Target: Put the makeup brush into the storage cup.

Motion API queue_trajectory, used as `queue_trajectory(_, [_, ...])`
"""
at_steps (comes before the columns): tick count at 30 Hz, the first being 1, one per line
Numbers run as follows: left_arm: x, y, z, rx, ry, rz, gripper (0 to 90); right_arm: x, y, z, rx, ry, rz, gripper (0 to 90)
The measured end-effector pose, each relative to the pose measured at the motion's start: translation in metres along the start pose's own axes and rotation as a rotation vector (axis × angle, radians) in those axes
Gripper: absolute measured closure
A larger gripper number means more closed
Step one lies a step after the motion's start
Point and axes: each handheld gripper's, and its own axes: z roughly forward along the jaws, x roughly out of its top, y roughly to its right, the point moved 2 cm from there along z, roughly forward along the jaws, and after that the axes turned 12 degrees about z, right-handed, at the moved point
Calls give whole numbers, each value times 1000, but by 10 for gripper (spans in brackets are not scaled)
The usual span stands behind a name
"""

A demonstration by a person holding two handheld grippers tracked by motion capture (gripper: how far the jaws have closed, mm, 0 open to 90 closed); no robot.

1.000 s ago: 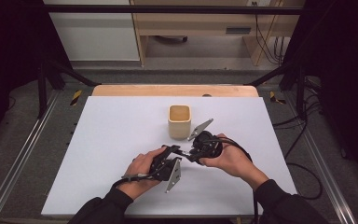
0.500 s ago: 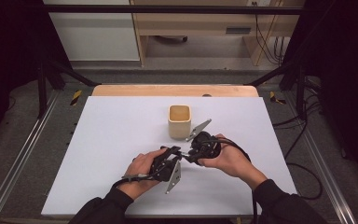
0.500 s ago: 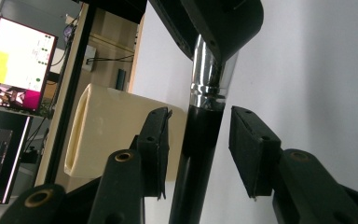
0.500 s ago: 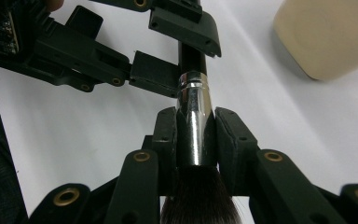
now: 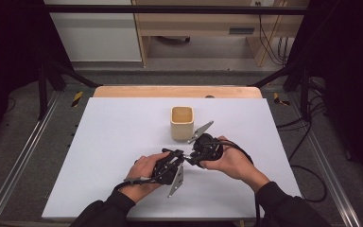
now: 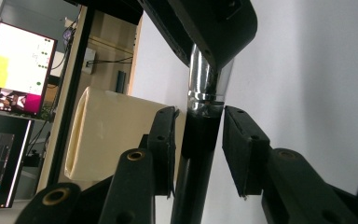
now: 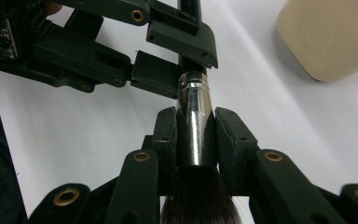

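A makeup brush (image 5: 187, 157) with a silver ferrule (image 7: 193, 107), black handle (image 6: 200, 140) and dark bristles (image 7: 200, 200) hangs between both grippers above the white table (image 5: 108, 142). My right gripper (image 7: 196, 116) is shut on the ferrule, pads pressing both sides. My left gripper (image 6: 200, 112) faces it from the handle end, and its jaws have just been closing around the black handle. A thin gap still shows beside each pad (image 6: 237, 144). In the high view the left gripper (image 5: 179, 155) and right gripper (image 5: 192, 158) meet tip to tip.
A cream square cup (image 5: 182, 123) stands upright on the table just beyond the grippers, open at the top. It also appears as the cup (image 6: 116, 135) left of the left jaws. A wooden strip (image 5: 177, 91) edges the table's far side. A lit monitor (image 6: 14, 70) stands beyond the table.
Both hands have kept their place. The left gripper's jaws look a little narrower around the brush handle than before.
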Motion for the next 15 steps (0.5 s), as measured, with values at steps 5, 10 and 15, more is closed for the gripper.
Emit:
queue_trajectory(5, [0, 0, -1, 0, 0, -2, 672, 0, 0, 1, 1, -3, -5, 708])
queue_trajectory(10, [-1, 0, -2, -7, -9, 21, 707, 0, 0, 1, 4, -1, 1, 708])
queue_trajectory(15, [0, 2, -2, -11, -12, 47, 725, 0, -1, 1, 7, -4, -2, 707])
